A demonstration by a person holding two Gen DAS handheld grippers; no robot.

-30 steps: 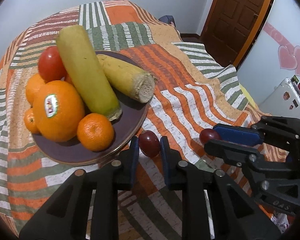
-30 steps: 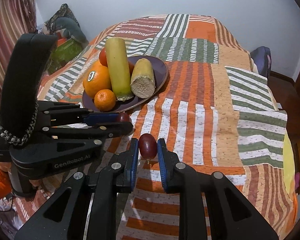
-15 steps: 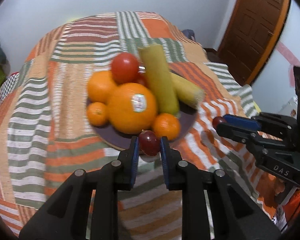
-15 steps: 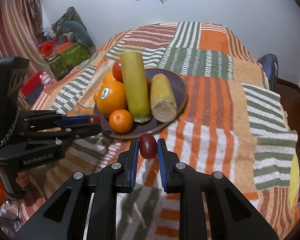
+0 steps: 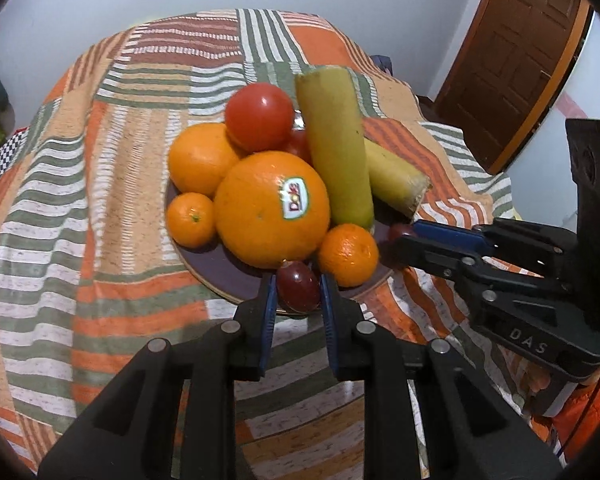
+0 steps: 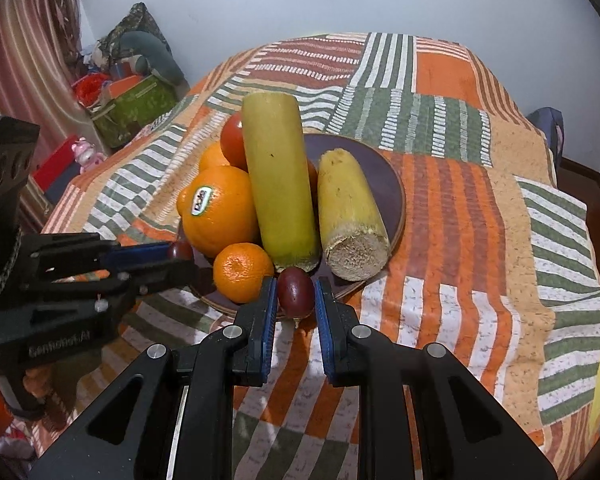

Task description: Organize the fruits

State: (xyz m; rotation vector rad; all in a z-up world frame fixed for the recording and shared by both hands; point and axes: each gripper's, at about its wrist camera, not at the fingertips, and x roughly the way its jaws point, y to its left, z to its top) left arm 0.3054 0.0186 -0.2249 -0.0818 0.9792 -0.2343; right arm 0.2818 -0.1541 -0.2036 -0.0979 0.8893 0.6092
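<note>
Left gripper [image 5: 298, 292]: jaws clamped on a dark red grape [image 5: 297, 286] at the plate's [image 5: 212, 268] near rim.
Right gripper [image 6: 296, 294]: jaws clamped on a second grape [image 6: 296, 291] by the same rim.

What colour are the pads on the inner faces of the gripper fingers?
Blue. The pads of the right gripper, holding a small dark red fruit, show best in the right wrist view.

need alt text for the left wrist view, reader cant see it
The left gripper clamps a dark red grape at the near rim of a purple plate piled with oranges, a tomato and two yellow-green stalks. The right gripper, at right, holds another grape beside the plate.
</note>
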